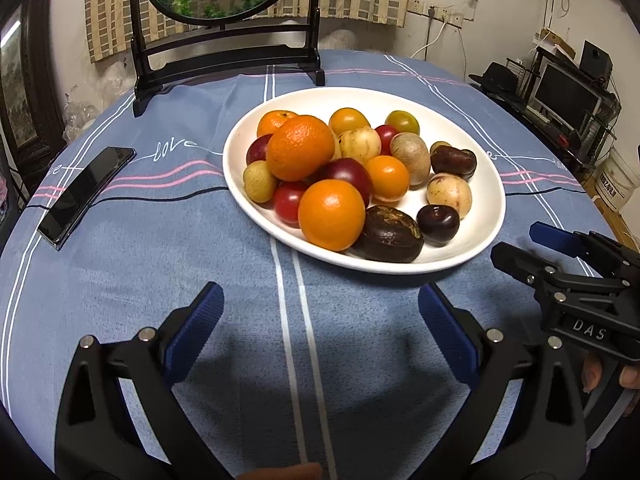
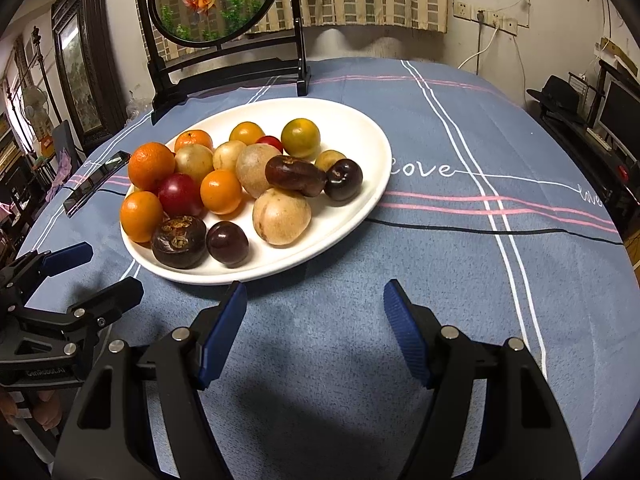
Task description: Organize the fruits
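Observation:
A white oval plate (image 1: 484, 208) on the blue tablecloth holds several mixed fruits: oranges (image 1: 332, 215), red plums (image 1: 347, 174), yellow-brown fruits (image 1: 449, 194) and dark purple fruits (image 1: 393, 240). The plate also shows in the right wrist view (image 2: 372, 184). My left gripper (image 1: 320, 308) is open and empty, just in front of the plate. My right gripper (image 2: 316, 312) is open and empty, in front of the plate's right end; it also shows in the left wrist view (image 1: 524, 248).
A black phone (image 1: 86, 194) lies left of the plate. A round mirror on a black stand (image 1: 228, 56) stands at the table's back. The left gripper shows at the left edge of the right wrist view (image 2: 80, 276). Shelves with a monitor (image 1: 568, 92) stand to the right.

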Demonstrator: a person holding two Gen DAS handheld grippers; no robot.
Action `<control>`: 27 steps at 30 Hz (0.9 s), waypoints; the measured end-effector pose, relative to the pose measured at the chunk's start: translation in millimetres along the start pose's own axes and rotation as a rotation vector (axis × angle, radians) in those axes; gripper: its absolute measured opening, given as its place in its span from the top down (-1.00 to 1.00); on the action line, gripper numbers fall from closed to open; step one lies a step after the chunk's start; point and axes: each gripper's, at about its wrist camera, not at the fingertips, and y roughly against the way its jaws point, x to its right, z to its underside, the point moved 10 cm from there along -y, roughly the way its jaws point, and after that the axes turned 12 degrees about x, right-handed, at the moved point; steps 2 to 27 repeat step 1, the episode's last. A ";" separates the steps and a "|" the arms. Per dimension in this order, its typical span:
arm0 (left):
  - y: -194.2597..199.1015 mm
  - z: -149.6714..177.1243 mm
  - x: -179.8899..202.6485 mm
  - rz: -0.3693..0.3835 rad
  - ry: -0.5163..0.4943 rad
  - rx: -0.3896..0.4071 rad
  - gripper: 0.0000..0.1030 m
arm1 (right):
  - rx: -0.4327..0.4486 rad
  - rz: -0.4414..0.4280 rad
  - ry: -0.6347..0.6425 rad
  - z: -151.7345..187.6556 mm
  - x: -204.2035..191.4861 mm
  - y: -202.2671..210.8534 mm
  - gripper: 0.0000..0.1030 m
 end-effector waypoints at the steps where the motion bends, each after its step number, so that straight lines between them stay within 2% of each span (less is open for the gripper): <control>1: -0.2 0.0 -0.3 0.001 0.002 -0.001 -0.93 | -0.001 0.000 0.001 0.2 0.0 -0.4 -0.38; 27: -0.2 0.0 -0.3 0.001 0.002 -0.001 -0.93 | -0.001 0.000 0.001 0.2 0.0 -0.4 -0.38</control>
